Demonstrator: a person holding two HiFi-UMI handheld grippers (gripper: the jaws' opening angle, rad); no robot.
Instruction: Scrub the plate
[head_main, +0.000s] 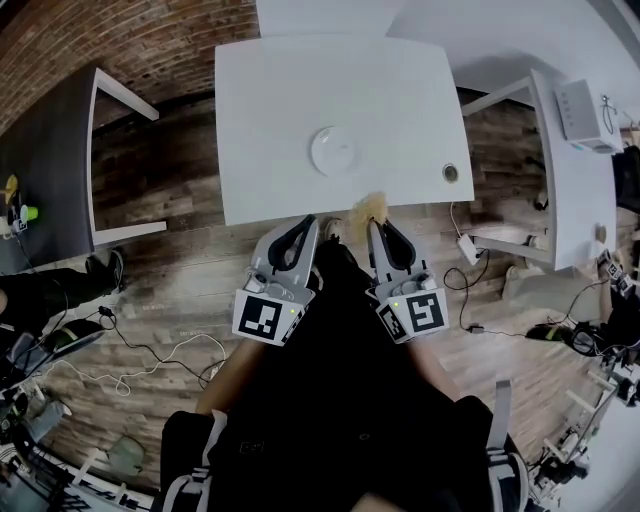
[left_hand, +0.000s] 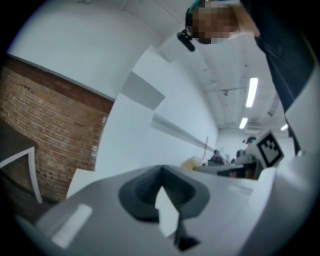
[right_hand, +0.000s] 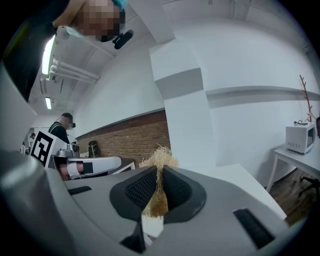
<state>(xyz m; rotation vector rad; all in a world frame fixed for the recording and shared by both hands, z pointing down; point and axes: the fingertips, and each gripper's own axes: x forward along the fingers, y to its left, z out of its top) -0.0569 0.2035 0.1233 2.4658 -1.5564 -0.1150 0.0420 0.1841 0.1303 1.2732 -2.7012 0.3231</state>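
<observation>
Seen from above, at lower centre of the frame, the left tool (head_main: 306, 224) has its jaws pressed together with nothing between them, its tip at the near edge of a white tabletop (head_main: 270, 120). A round white plate (head_main: 335, 151) sits mid-tabletop, apart from both tools. Just right, the right tool (head_main: 373, 228) clamps a straw-coloured fibrous scrubber (head_main: 370, 207) at the tabletop's near edge.

Most of the fibrous scrubber (right_hand: 160, 156) is hidden between the pinching jaws of the right tool (right_hand: 159, 173); only a frayed tuft clears them. In the head view the plate (head_main: 335, 150) is too small to show any soiling (the little round thing (head_main: 450, 172) near the desk (head_main: 260, 120) edge is equally unidentifiable). The dark side desk (head_main: 50, 150) is cut off at the picture's left edge.
</observation>
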